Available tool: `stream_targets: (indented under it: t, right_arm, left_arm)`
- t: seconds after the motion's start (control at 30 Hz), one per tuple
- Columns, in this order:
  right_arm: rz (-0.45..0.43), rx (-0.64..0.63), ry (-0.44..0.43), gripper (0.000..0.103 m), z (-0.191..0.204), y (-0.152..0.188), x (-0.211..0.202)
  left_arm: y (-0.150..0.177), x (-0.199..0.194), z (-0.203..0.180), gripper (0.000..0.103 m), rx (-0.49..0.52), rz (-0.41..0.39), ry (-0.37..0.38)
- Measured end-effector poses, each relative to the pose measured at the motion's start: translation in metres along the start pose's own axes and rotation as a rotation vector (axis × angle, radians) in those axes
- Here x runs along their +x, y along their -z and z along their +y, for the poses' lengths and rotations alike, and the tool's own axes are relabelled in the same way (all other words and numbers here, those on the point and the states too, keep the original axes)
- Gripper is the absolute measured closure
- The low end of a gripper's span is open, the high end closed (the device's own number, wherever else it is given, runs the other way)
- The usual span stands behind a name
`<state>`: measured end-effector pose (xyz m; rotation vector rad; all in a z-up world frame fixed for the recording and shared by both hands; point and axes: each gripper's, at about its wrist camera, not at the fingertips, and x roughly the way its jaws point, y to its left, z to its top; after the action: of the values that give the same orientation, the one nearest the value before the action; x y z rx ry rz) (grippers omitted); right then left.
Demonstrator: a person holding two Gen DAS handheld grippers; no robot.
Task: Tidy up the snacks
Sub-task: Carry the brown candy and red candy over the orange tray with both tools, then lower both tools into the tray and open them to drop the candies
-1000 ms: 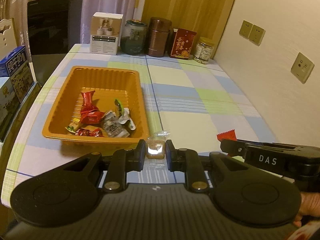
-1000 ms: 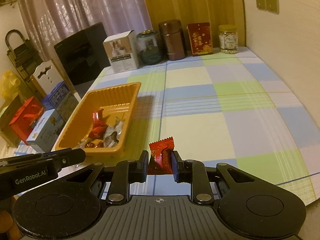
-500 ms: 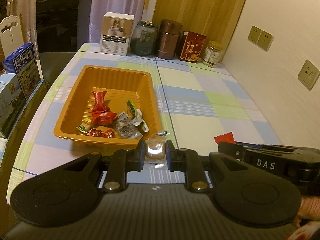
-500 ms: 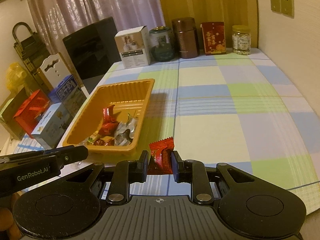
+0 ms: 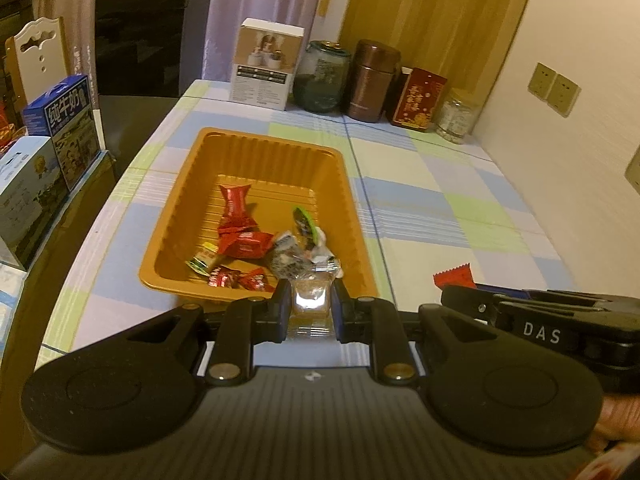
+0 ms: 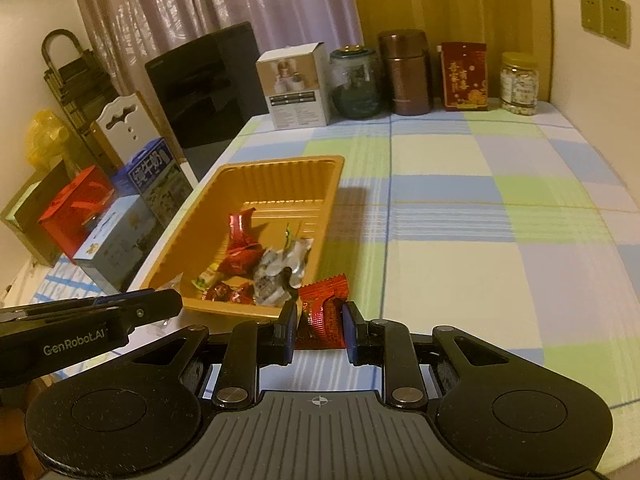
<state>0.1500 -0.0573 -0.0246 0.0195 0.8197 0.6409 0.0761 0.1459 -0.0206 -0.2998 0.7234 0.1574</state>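
An orange tray (image 5: 256, 148) (image 6: 256, 178) lies on the checked tablecloth with several wrapped snacks (image 5: 240, 240) (image 6: 276, 268) heaped at its near end. My left gripper (image 5: 310, 300) is shut on a clear-wrapped brown snack (image 5: 310, 298), held over the tray's near rim. In the right wrist view my right gripper (image 6: 320, 316) is shut on a red-wrapped snack (image 6: 324, 312), just right of the tray's near corner. The red snack's tip (image 5: 454, 276) also shows in the left wrist view beside the right gripper's black body (image 5: 540, 320).
Along the table's far edge stand a white box (image 5: 266, 64), a glass jar (image 5: 322, 76), a brown canister (image 5: 372, 80), a red packet (image 5: 418, 98) and a small jar (image 5: 454, 120). Milk cartons (image 5: 60, 116) sit left of the table. A wall rises on the right.
Both grippers have moved left toward the tray with their snacks still held. The brown snack now hangs over the tray's near rim and the red one nears its corner.
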Motion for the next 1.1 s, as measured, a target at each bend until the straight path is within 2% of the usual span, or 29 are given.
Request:
stream_targets:
  t: [0.47,1.1]
  right_arm:
    - [0.034,-0.039,-0.05,0.079,0.02,-0.023,0.055]
    - [0.048,-0.064,-0.057,0.079,0.021,-0.053,0.105]
  left_arm:
    - [-0.02,0.034,0.032,0.084,-0.024,0.017,-0.03]
    - [-0.052,0.078,0.047,0.084,0.005,0.026,-0.029]
